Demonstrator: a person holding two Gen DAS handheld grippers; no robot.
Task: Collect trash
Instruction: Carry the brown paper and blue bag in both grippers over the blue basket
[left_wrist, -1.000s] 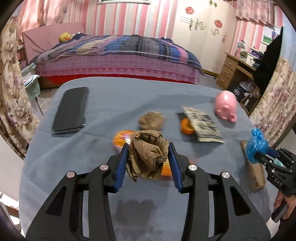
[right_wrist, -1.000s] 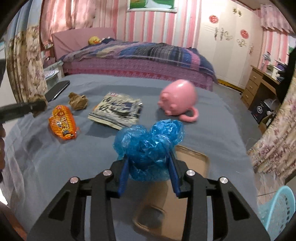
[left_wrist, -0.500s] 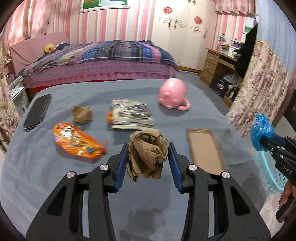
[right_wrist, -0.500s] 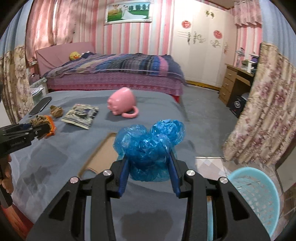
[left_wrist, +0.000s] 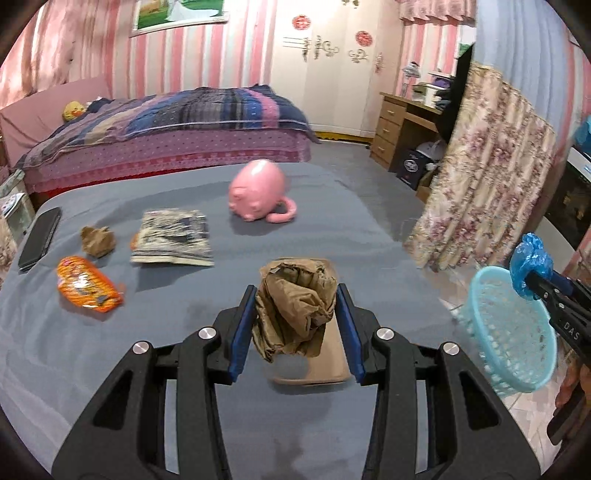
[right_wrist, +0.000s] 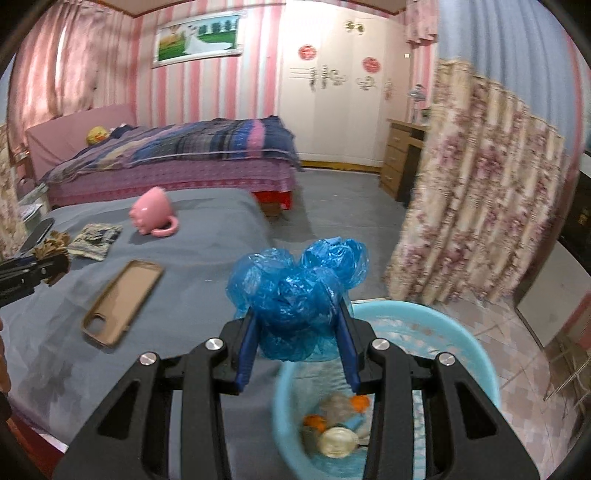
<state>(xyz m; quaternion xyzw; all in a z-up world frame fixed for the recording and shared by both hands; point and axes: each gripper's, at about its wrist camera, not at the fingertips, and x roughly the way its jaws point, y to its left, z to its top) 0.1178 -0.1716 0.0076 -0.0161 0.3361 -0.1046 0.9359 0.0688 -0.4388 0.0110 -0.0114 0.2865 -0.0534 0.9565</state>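
Observation:
My left gripper (left_wrist: 295, 325) is shut on a crumpled brown paper wad (left_wrist: 295, 306), held above the grey-covered table (left_wrist: 184, 406). My right gripper (right_wrist: 297, 336) is shut on a crumpled blue plastic bag (right_wrist: 295, 291), right over the near rim of a light blue basket (right_wrist: 476, 354) that holds some trash at its bottom. In the left wrist view the basket (left_wrist: 506, 332) stands off the table's right side, with the right gripper (left_wrist: 532, 271) and its blue bag over it. On the table lie an orange snack wrapper (left_wrist: 86, 290) and a second brown paper ball (left_wrist: 96, 240).
Also on the table: a pink pig-shaped mug (left_wrist: 258, 195), a black-and-white packet (left_wrist: 173, 242), a tan phone case (right_wrist: 122, 295), a dark phone (left_wrist: 40, 238). A flowered curtain (right_wrist: 476, 192) hangs right of the basket. A bed (left_wrist: 166, 136) and a wooden desk (left_wrist: 402, 125) stand beyond.
Both grippers have swung to the right with their loads. The blue basket has come into both views, and the right gripper now hangs over it.

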